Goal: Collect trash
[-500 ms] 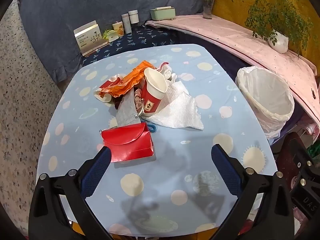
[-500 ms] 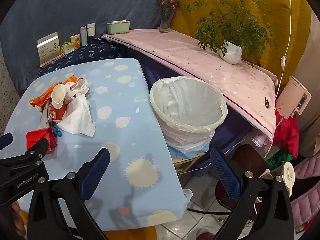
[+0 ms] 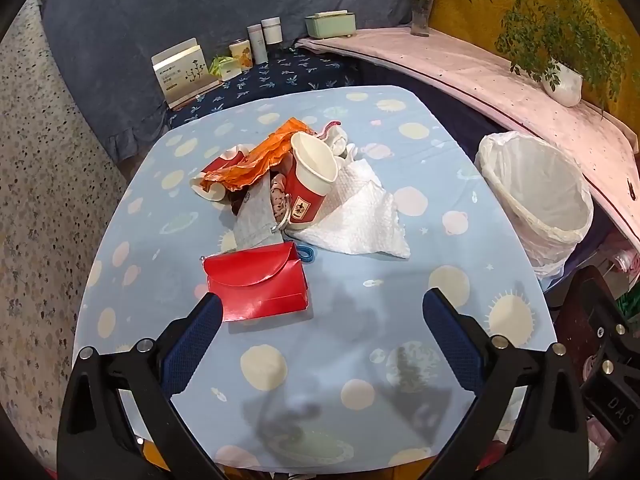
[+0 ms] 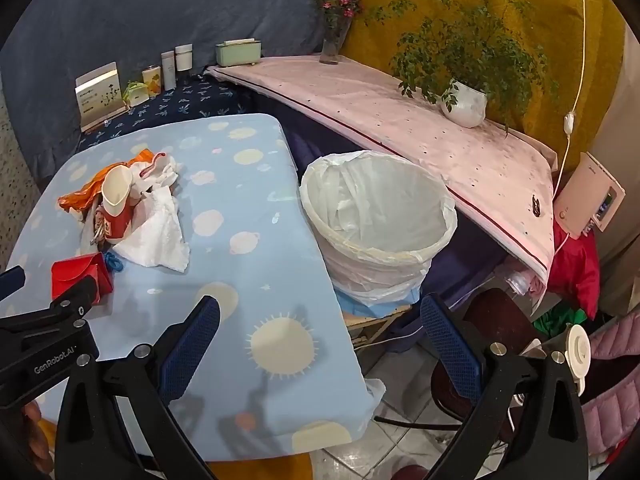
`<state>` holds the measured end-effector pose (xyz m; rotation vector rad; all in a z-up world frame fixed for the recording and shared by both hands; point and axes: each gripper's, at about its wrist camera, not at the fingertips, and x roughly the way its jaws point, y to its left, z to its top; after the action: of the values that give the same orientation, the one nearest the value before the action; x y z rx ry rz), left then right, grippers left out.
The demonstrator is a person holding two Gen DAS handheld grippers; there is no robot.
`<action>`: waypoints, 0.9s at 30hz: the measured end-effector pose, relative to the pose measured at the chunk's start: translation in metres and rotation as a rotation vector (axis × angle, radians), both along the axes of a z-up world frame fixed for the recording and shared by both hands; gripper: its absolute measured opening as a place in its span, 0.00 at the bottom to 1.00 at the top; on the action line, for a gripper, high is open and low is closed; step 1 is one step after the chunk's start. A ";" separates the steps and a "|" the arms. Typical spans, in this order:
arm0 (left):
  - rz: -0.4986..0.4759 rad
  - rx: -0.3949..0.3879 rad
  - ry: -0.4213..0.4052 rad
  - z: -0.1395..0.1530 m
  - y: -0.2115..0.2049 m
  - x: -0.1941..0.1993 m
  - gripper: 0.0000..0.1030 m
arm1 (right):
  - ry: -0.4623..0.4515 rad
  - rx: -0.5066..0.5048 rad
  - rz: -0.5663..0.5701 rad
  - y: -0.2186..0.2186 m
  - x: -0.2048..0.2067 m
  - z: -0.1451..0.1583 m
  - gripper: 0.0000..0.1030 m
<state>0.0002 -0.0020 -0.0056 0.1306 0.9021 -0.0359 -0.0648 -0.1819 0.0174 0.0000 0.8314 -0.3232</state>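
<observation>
On the blue spotted tablecloth (image 3: 400,300), a pile of trash lies toward the far left part of the table. Working left to right in the left wrist view: a tipped paper cup (image 3: 212,184) lies under an orange wrapper (image 3: 256,164); a grey packet (image 3: 256,220) lies below the wrapper; a red-and-white paper cup (image 3: 308,188) leans tilted, mouth facing up and toward the camera; a crumpled white paper towel (image 3: 360,220) spreads out to its right. A red folded carton (image 3: 256,286) lies flat at the near edge of the pile, with a small blue band (image 3: 308,254) just beside its upper right corner.

Left gripper (image 3: 322,308): jaws spread wide, nothing between them. It hovers above the cloth, angled downward. Its left fingertip sits just beside the near left corner of the red folded carton; whether it touches cannot be determined.

Right of the table, off its edge, stands a waste bin (image 4: 376,256) lined with a white plastic bag (image 4: 400,208). Behind it runs a pink-covered shelf (image 4: 400,120) carrying a potted plant (image 4: 464,76) and a vase of flowers (image 4: 332,32).

Right gripper (image 4: 320,312): jaws fully released, holding nothing. It hangs over the near right corner of the table, with the bin visible between its fingers.
</observation>
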 end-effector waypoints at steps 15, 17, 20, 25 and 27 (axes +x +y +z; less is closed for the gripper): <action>0.007 0.001 0.001 0.003 0.003 0.000 0.93 | 0.003 -0.012 0.002 0.005 0.001 -0.001 0.93; 0.009 0.000 0.000 0.004 0.003 0.000 0.93 | 0.002 -0.013 0.002 0.005 0.001 -0.001 0.93; 0.014 -0.005 0.000 0.004 0.004 0.000 0.93 | 0.000 -0.014 0.004 0.005 0.001 0.000 0.93; 0.013 -0.001 -0.004 0.006 0.004 -0.001 0.93 | -0.001 -0.013 0.009 0.006 0.002 0.002 0.93; 0.015 -0.001 -0.003 0.006 0.004 0.000 0.93 | -0.001 -0.014 0.009 0.006 0.002 0.002 0.93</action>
<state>-0.0002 0.0023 0.0007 0.1228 0.8996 -0.0226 -0.0632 -0.1760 0.0197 -0.0168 0.8278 -0.3204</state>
